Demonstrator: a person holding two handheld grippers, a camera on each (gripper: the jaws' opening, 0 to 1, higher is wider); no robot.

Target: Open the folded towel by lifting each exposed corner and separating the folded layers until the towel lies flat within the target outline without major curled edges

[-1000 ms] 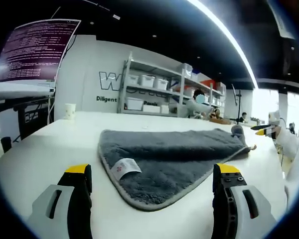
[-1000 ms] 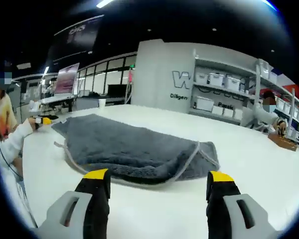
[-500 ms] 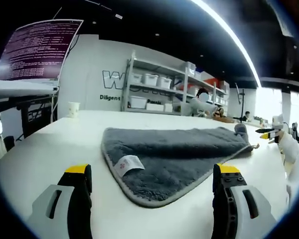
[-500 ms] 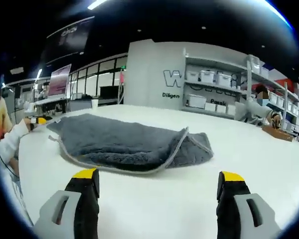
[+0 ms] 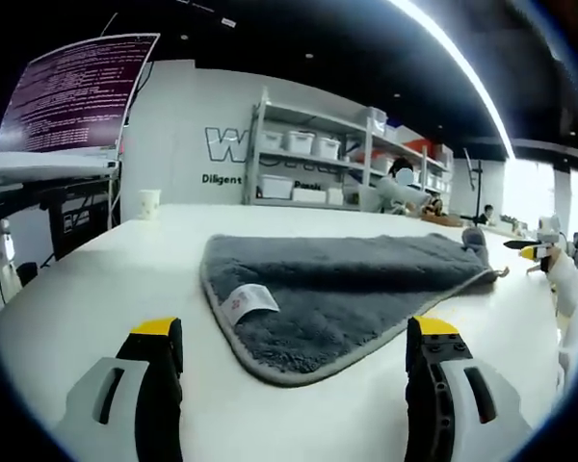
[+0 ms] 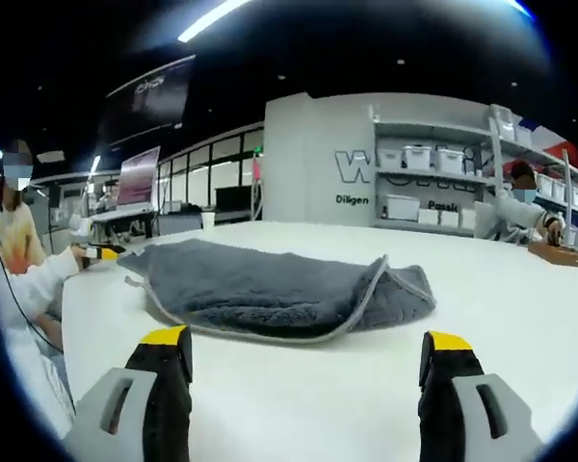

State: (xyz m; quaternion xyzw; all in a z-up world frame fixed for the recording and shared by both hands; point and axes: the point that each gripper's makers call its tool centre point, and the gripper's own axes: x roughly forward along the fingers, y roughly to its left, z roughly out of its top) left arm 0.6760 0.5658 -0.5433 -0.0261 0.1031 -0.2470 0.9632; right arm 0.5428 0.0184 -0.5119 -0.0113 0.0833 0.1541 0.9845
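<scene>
Your towel [image 5: 347, 294] is thick grey cloth with a plush, matt pile, bound along its edge in a smoother pale grey tape; a small white label [image 5: 248, 300], printed in red and looking like fabric or paper, lies on it. Your table [image 6: 520, 318] is smooth white with a faint sheen. Your left gripper [image 5: 289, 361] and right gripper [image 6: 308, 371] look like matt grey plastic, black inside, with yellow tips. The cup [image 5: 149, 203] looks like paper.

Ahead of you: a white worktop [image 5: 96, 279], grey shelving [image 5: 313, 168] with white bins against a lettered wall [image 6: 313, 154], and a ceiling light strip [image 5: 453, 72].
</scene>
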